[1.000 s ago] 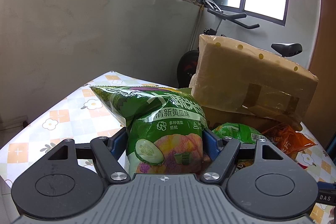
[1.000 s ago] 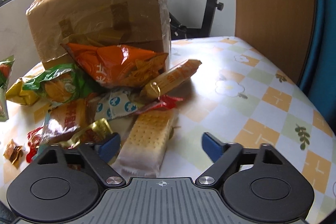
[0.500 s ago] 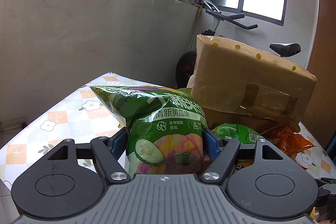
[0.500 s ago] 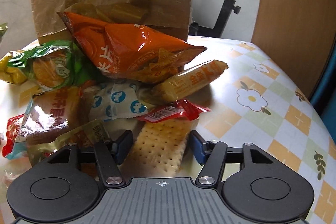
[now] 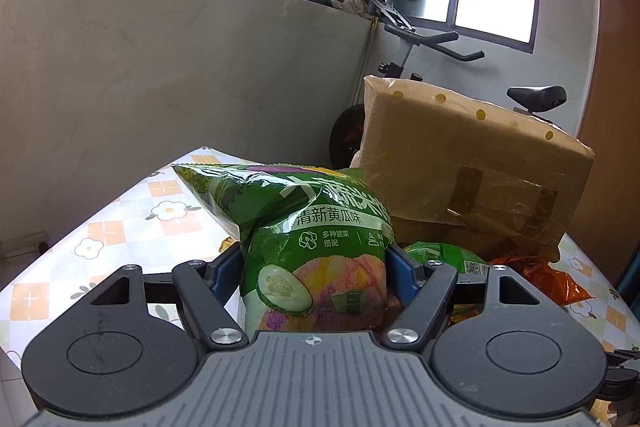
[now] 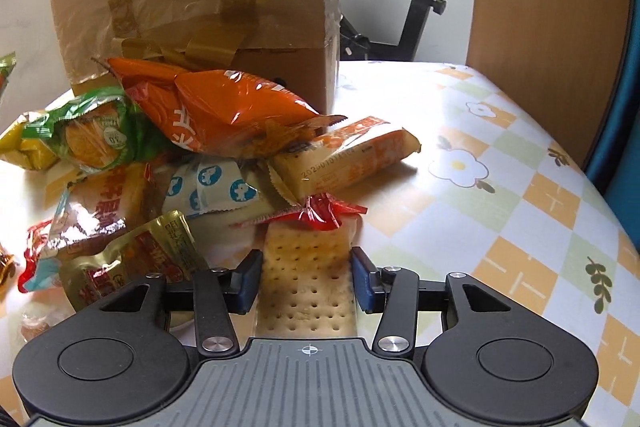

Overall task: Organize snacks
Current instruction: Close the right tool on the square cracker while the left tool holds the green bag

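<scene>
Since a second ago the right tool [image 6: 306, 283] has pushed forward and narrowed from wide open onto the clear-wrapped pale cracker packet [image 6: 307, 287] lying on the floral-cloth bench [image 6: 500, 195] at 6 o'clock of the snack heap. The left tool [image 5: 316, 267] stays clamped on the green cucumber-flavour crisp bag [image 5: 316, 247], held upright at 9 o'clock of the taped cardboard box [image 5: 460, 171].

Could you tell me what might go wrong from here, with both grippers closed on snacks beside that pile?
1. The right gripper clamps the cracker pack, whose far end lies under the red wrapper; lifting could drag the pile along or crack the crackers.
2. The left gripper squeezes the puffy green chip bag near its lower end; it may slip or get crushed.
3. The orange bag leans on other packets and could slide.
</scene>
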The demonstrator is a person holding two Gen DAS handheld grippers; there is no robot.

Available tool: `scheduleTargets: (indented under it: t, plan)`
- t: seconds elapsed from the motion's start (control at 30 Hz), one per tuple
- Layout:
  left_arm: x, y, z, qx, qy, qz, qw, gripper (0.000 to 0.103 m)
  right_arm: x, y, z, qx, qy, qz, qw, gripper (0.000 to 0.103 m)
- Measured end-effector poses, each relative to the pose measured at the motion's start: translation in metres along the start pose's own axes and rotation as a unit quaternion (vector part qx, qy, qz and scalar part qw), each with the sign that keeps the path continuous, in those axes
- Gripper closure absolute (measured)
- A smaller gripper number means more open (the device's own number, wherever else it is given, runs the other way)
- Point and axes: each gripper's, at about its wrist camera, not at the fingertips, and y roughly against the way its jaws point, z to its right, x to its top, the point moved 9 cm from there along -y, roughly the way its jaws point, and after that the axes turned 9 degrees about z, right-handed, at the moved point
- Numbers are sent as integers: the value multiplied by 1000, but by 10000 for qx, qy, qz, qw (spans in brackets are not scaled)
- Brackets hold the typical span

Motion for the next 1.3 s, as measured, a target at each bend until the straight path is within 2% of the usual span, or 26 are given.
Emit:
scheduleTargets:
  t: [0.1,0.33,0.47,0.63,0.67,0.7,0.87,1.03,1.3]
  plan:
    - [0,-1,0,-20,3,-26,10000,27,-3,1,-5,-17,105,41,9999,55]
    - [4,0,0,-28,20,-6,10000,27,-3,4,-3,-81,2,12,10000,57]
    - [3,-1,0,-9,47,-23,10000,27,-4,4,2,-160,-4,11,9999,50]
    - [3,-2,1,-14,67,-42,10000,27,-5,4,1,-158,46,37,9999,49]
    - [3,-2,1,-21,68,-40,10000,27,-5,4,1,-148,46,38,9999,52]
    - [3,-2,1,-23,70,-36,10000,27,-5,5,1,-106,22,49,9999,60]
    - [3,-2,0,-25,79,-35,10000,27,-5,10,-2,166,-94,57,9998,60]
    - [4,-1,0,-49,61,-16,10000,27,-5,12,-10,319,39,78,9995,60]
    - [2,-1,-1,-54,83,-23,9999,27,-7,12,-12,289,134,113,9994,60]
